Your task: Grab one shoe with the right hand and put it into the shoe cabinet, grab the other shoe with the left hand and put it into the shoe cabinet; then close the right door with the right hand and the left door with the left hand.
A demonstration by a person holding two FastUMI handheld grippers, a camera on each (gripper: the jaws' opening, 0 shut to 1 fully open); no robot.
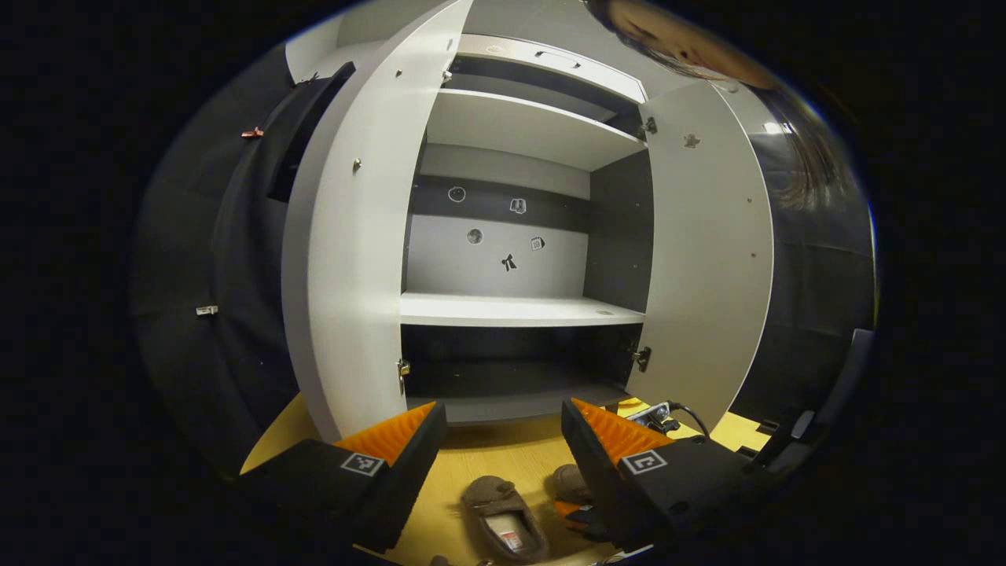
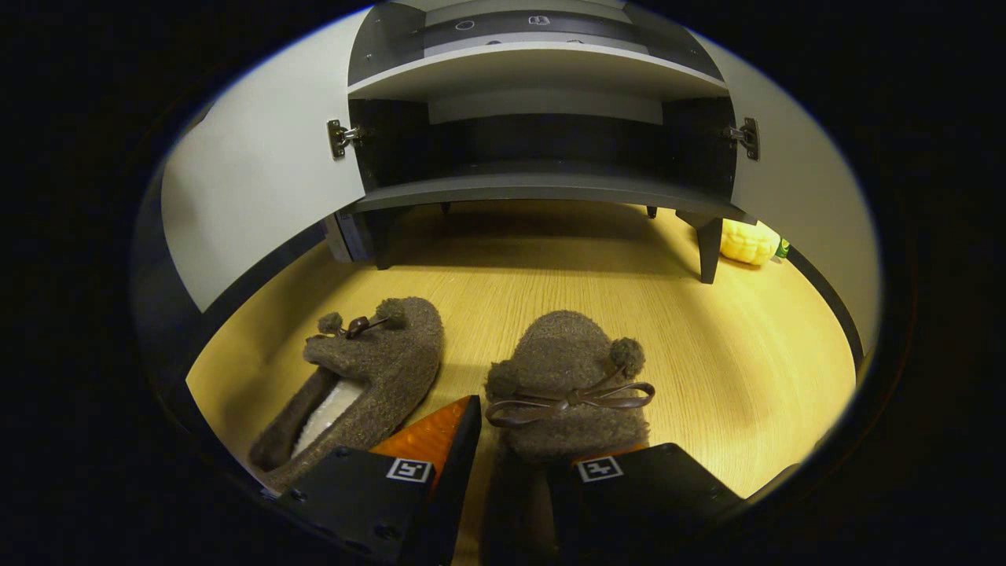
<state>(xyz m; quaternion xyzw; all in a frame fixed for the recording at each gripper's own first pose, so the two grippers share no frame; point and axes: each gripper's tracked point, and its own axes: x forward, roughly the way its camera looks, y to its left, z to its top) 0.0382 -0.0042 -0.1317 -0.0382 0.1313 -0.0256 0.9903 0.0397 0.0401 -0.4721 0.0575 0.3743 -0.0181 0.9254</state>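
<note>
Two brown fuzzy slippers lie on the wooden floor in front of the shoe cabinet (image 2: 550, 187). My right gripper (image 2: 523, 440) is shut on the heel part of the right slipper (image 2: 566, 354), which has a bow and rests on the floor. The left slipper (image 2: 377, 354) lies free beside it, tilted on its side. My left gripper (image 1: 503, 417) hangs open and empty higher up, facing the open cabinet (image 1: 511, 310). Below it lie one slipper (image 1: 503, 519) and the other slipper (image 1: 567, 481). The left door (image 1: 346, 275) and the right door (image 1: 707, 259) both stand open.
The cabinet shelves hold nothing; small stickers mark the back wall (image 1: 503, 236). A yellow soft object (image 2: 747, 240) lies on the floor by the right cabinet leg (image 2: 710, 248). A person's hair (image 1: 794, 149) hangs at the upper right. A cabled device (image 1: 656, 415) sits by the right door.
</note>
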